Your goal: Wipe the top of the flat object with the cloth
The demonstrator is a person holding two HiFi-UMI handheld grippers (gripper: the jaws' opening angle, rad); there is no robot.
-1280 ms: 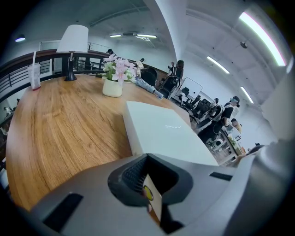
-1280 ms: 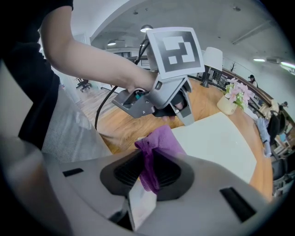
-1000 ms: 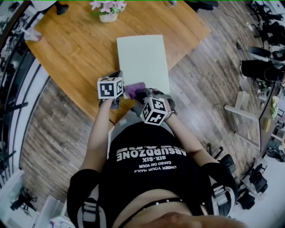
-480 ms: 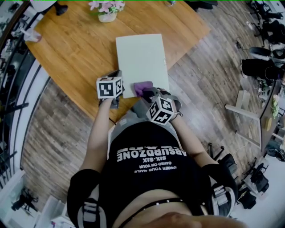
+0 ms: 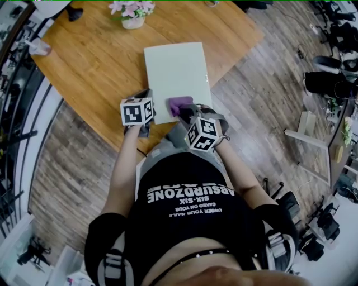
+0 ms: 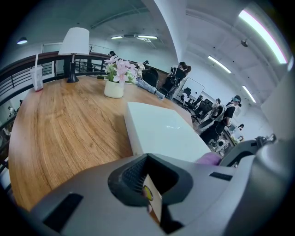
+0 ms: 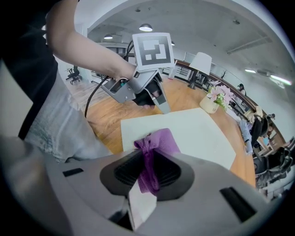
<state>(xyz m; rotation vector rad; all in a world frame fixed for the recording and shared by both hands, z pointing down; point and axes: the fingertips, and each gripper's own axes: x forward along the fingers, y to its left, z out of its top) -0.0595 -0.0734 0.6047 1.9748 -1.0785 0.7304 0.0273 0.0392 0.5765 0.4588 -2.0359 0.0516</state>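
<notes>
A pale flat rectangular object (image 5: 176,75) lies on the wooden table (image 5: 95,72), near its front edge. The purple cloth (image 5: 179,105) rests on the object's near edge, right of centre, with my right gripper (image 5: 183,111) shut on it. In the right gripper view the cloth (image 7: 159,140) bunches up between the jaws and spreads over the flat object (image 7: 193,131). My left gripper (image 5: 146,99) is at the object's near left edge, jaws shut with nothing between them. The right gripper view shows the left gripper (image 7: 162,107) with its tip at that edge. The left gripper view looks over the flat object (image 6: 163,131) and shows a bit of cloth (image 6: 209,158).
A white pot of pink flowers (image 5: 134,14) stands past the flat object's far left corner. A white lamp (image 6: 73,44) and a cup with a straw (image 6: 38,76) stand at the table's far side. Several people sit in the background. Wooden floor lies to the right.
My right gripper has slid the cloth to the right along the flat object's near edge. The left gripper has stayed in place.
</notes>
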